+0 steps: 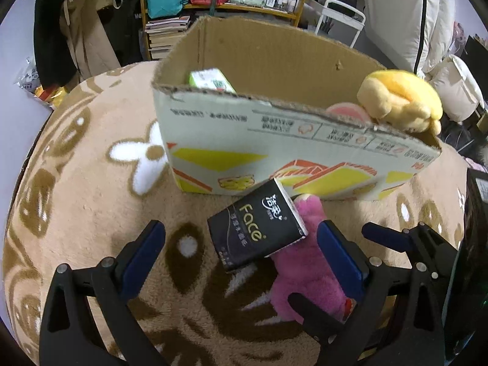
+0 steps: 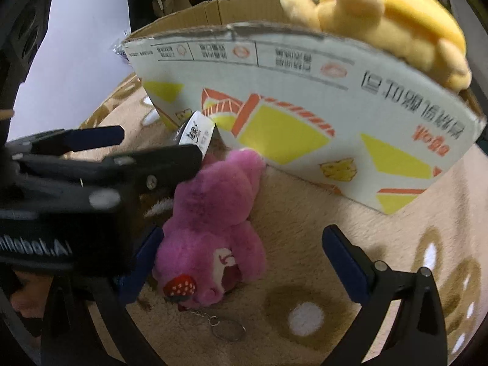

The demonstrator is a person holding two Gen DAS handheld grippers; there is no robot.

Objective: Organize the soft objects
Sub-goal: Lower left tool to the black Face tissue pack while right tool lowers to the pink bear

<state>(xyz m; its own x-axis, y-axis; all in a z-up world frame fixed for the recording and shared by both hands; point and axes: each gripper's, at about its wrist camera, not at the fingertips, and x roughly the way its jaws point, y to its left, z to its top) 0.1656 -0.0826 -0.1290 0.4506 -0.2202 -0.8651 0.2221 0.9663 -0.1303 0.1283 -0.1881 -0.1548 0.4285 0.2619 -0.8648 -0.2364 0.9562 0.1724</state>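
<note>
A plush tan blanket (image 1: 91, 201) with brown blotches and white flower shapes covers the rounded surface that carries everything. An open cardboard box (image 1: 274, 152), printed with yellow and orange shapes, stands directly on it. In front of the box's printed wall lies a pink plush toy (image 2: 210, 222) with a strawberry patch and a metal key ring (image 2: 227, 331) trailing onto the blanket, its far end touching or nearly touching that wall; a black tissue pack (image 1: 257, 228) marked "Face" sits tilted just beside the toy and partly over it, near the box's base.
</note>
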